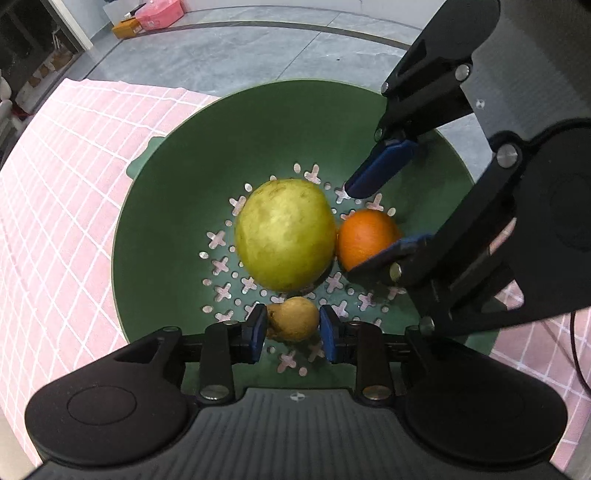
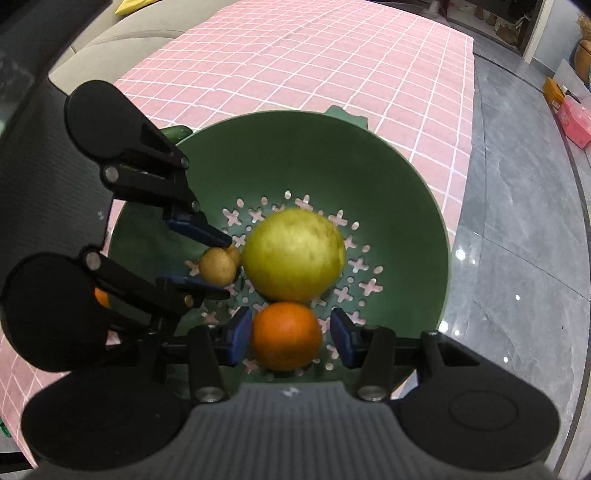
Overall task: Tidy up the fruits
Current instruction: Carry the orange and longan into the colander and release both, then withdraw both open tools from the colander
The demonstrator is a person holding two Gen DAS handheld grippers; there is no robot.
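A green colander bowl (image 1: 177, 206) (image 2: 388, 192) holds a large yellow-green fruit (image 1: 284, 234) (image 2: 293, 254), an orange (image 1: 365, 238) (image 2: 286, 334) and a small tan pear-like fruit (image 1: 293, 319) (image 2: 218, 266). My left gripper (image 1: 293, 328) (image 2: 225, 267) reaches into the bowl; its blue pads stand on either side of the small fruit with narrow gaps, open. My right gripper (image 2: 286, 338) (image 1: 369, 225) is open around the orange, with clear gaps on both sides.
The bowl stands on a pink checked tablecloth (image 1: 62, 192) (image 2: 314, 66) near the table's edge, over grey floor tiles (image 2: 524, 221). A green vegetable (image 2: 177, 132) lies behind the bowl. Pink and orange boxes (image 1: 147, 18) sit on the floor.
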